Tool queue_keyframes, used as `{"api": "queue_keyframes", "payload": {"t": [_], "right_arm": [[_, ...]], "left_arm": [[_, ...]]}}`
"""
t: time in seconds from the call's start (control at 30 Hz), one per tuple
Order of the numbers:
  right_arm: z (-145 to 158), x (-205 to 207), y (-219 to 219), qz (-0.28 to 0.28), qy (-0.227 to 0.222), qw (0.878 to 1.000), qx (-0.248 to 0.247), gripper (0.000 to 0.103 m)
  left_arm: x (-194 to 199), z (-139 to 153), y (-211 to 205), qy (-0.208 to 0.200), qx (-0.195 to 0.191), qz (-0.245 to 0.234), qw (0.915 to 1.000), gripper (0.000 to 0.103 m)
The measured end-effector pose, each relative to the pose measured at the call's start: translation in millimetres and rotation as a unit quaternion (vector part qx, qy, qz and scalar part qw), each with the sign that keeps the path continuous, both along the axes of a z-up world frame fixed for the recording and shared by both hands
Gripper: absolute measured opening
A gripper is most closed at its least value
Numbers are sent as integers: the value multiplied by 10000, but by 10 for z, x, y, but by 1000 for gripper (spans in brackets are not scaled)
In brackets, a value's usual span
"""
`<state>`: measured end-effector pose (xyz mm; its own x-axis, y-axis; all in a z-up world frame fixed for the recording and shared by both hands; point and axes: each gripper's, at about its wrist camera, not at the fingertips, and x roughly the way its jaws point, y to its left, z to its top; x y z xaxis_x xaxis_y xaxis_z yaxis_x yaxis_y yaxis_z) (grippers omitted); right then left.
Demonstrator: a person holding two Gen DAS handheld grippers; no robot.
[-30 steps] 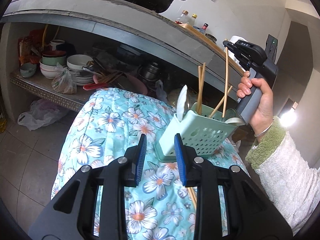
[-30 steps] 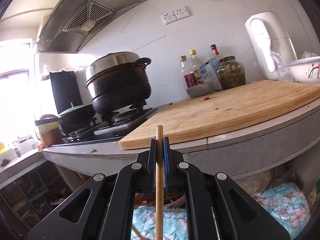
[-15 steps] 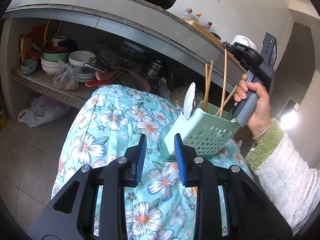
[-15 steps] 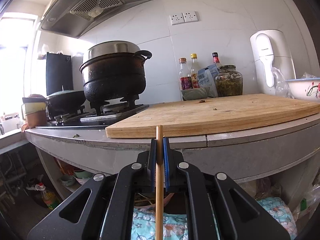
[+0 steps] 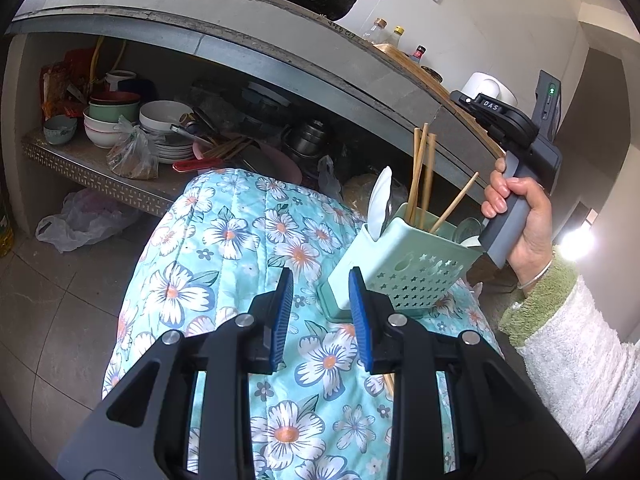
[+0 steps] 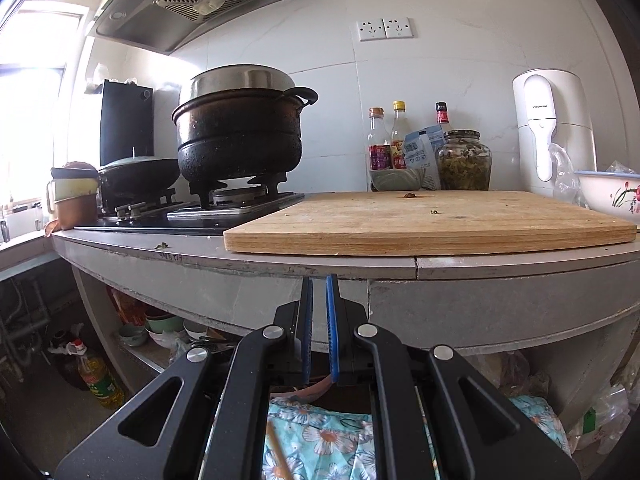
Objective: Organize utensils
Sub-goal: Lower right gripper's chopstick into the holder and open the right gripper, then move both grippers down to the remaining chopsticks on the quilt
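A mint green utensil holder [image 5: 404, 264] stands on the floral cloth [image 5: 240, 248]. It holds several wooden chopsticks [image 5: 422, 176] and a white spoon [image 5: 379, 202]. My left gripper [image 5: 320, 312] is open and empty just in front of the holder's near corner. My right gripper [image 6: 318, 320] is held above and behind the holder; its jaws stand slightly apart with nothing between them. The right gripper's body [image 5: 520, 152] shows in the left wrist view, in the person's hand. A loose chopstick [image 6: 276, 454] lies on the cloth below the right gripper.
A concrete counter [image 6: 280, 264] carries a wooden cutting board [image 6: 432, 220], a black pot [image 6: 240, 132] on a stove, bottles [image 6: 380, 140] and a jar [image 6: 464, 160]. The shelf below holds bowls [image 5: 116, 120] and plates. The tiled floor [image 5: 52, 320] lies to the left.
The chopstick my right gripper held is gone from its jaws, which have opened slightly. The left wrist view now shows one more chopstick in the holder. My left gripper has barely moved.
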<state>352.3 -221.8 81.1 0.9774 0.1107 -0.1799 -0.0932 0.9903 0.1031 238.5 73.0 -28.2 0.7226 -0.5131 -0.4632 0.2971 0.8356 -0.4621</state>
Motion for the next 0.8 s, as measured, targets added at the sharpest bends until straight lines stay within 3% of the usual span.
{"api": "queue_keyframes", "payload": {"t": [0.23,0.37,0.53,0.7,0.8], "right_arm": [[110,-433,-264,228,138,9982,532,8],[87,-875,-424,506,305,9953,765,25],[-250,-1395,-526,964,1153,9855,790,39],[-948,-1704,-598,1182,2557,9518,1215,41],[-1504,-1838,-632,1227,3406,9143,1818,41]], "left_arm": [[-71,24,-88,22,84,-94,9999,27],[-120,-21,-183,186,129,-274,9994,27],[-212,-153,-384,510,271,-660,9961,36],[-328,-379,-604,977,536,-988,9888,47],[-385,-551,-715,1318,654,-1102,9830,51]]}}
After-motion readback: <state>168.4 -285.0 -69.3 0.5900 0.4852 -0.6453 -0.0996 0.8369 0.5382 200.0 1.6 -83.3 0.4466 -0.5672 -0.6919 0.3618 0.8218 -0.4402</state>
